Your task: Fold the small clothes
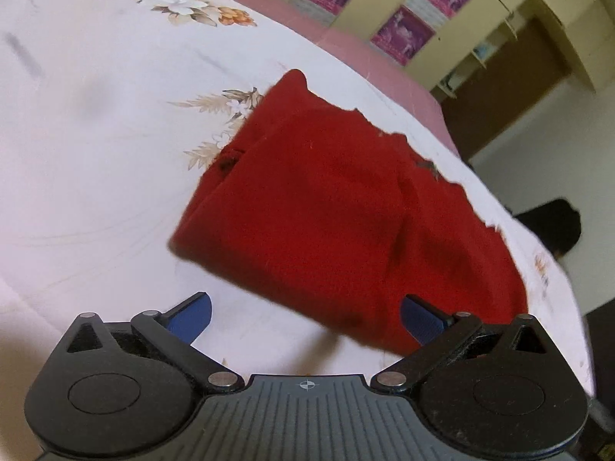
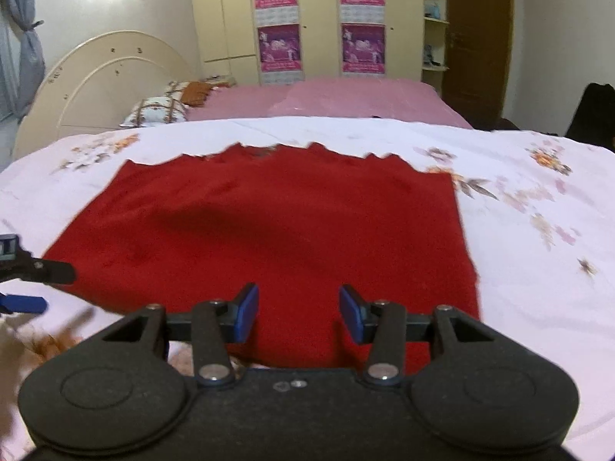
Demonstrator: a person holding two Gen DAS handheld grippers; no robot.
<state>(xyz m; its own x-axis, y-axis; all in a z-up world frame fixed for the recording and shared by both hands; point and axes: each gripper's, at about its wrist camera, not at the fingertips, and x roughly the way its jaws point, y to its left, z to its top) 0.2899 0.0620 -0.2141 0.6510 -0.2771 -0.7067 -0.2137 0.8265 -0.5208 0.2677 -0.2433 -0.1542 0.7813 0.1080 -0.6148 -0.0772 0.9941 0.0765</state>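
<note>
A red knitted garment (image 1: pixel 338 207) lies folded flat on a white floral bedsheet (image 1: pixel 96 134). In the right wrist view it (image 2: pixel 269 226) spreads as a wide red rectangle with a jagged far edge. My left gripper (image 1: pixel 305 313) is open and empty, just short of the garment's near edge, its right finger beside the cloth. My right gripper (image 2: pixel 299 313) is open and empty, hovering over the garment's near edge. The left gripper's fingers (image 2: pixel 38 269) show at the left edge of the right wrist view, by the garment's left side.
The white sheet (image 2: pixel 538 230) covers the near part of the bed; a pink cover (image 2: pixel 346 96) and pillows (image 2: pixel 161 111) lie beyond. A wardrobe with purple posters (image 2: pixel 319 19), a brown door (image 2: pixel 476 38) and a dark object (image 2: pixel 592 115) stand behind.
</note>
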